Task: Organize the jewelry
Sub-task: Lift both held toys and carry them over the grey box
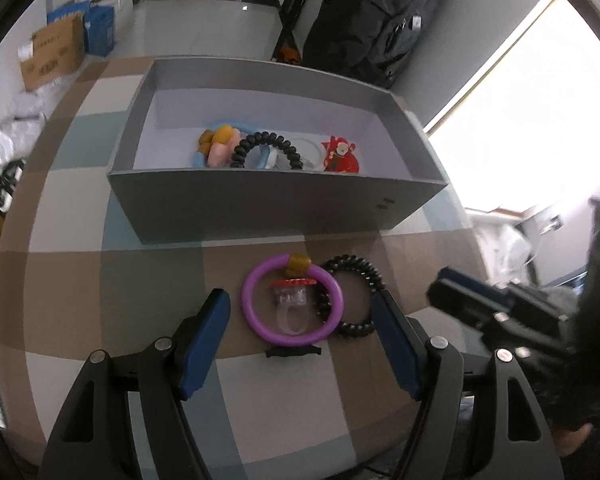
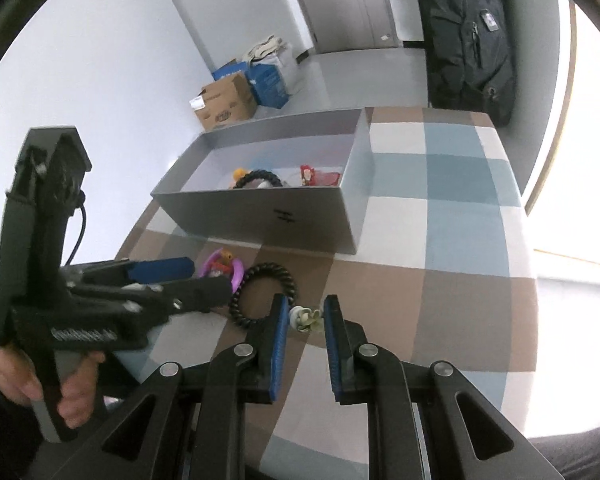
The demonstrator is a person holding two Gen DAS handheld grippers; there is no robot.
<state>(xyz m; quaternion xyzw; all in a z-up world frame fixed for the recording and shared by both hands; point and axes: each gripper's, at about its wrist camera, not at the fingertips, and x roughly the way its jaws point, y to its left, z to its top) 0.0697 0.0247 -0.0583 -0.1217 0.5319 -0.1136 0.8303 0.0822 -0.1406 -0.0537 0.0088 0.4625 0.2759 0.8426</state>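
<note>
A checked surface (image 1: 152, 280) in brown, blue and white is carrying a grey box (image 1: 260, 204), with a cardboard carton (image 2: 224, 106) sitting on the floor beyond and a dark backpack (image 2: 470, 32) hanging near a bright window. Inside the box, a black coil hair tie (image 1: 266, 148), a red charm (image 1: 340, 154) and a plush piece in orange and pink (image 1: 218, 144) are lying together. In front of the box, a purple ring (image 1: 292, 300) is resting on the surface, overlapping a second black coil tie (image 1: 356, 296) just beside it. The left hand-held gripper (image 1: 300, 320) is hovering over that pair with its fingers spread wide apart, touching neither. The right hand-held gripper (image 2: 306, 316) is sitting low at the surface, its blue pads (image 2: 332, 332) standing slightly apart on either side of a small pale green ornament (image 2: 306, 318), though actual contact is too close to call.
</note>
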